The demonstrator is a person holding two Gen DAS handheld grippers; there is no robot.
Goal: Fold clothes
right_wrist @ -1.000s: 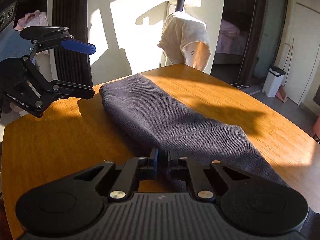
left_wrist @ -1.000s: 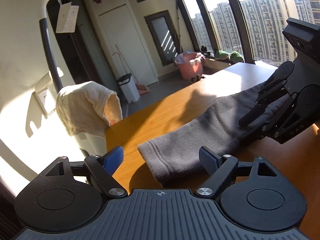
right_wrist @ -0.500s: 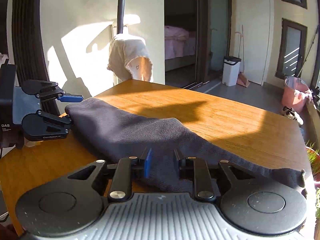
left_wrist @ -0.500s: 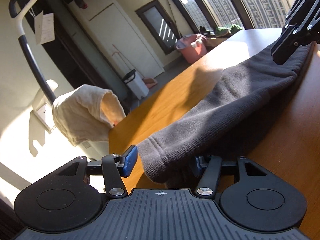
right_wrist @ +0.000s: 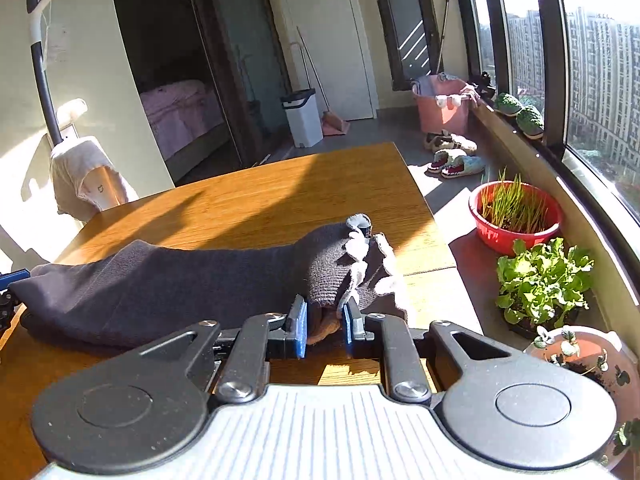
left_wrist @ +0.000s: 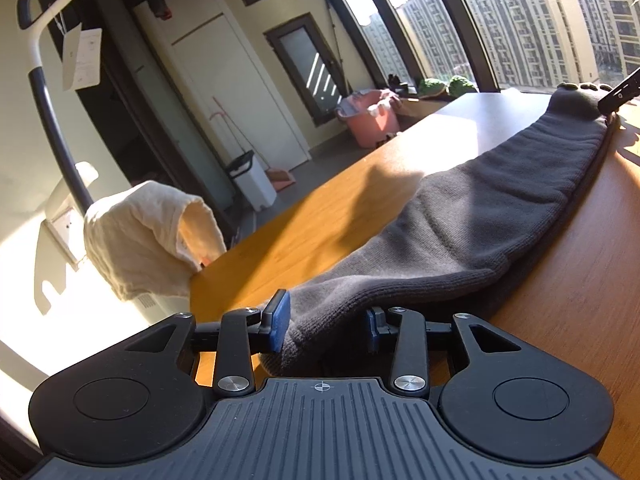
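Observation:
A long dark grey sock (left_wrist: pixel 480 216) lies stretched across the wooden table (left_wrist: pixel 312 236). My left gripper (left_wrist: pixel 324 322) has its blue pads on either side of the sock's cuff end, gripping it. In the right wrist view the sock (right_wrist: pixel 168 284) runs leftward from my right gripper (right_wrist: pixel 324 324), whose pads close on the toe end with its pale grip dots (right_wrist: pixel 360 256). The left gripper's blue tip (right_wrist: pixel 12 280) shows at the far left edge, and the right gripper's finger (left_wrist: pixel 620 94) at the far right of the left wrist view.
A cream cloth (left_wrist: pixel 148 236) hangs over a stand past the table's far corner. A red pot of grass (right_wrist: pixel 514 216), leafy plants (right_wrist: pixel 540 276) and a white pot (right_wrist: pixel 580 356) stand right of the table. A pink basin (right_wrist: pixel 442 106) and bin (right_wrist: pixel 302 122) sit on the floor.
The two grippers have moved apart, pulling the sock out long and straight. The right gripper slid from mid-sock to the toe end. The left gripper has closed in on the cuff.

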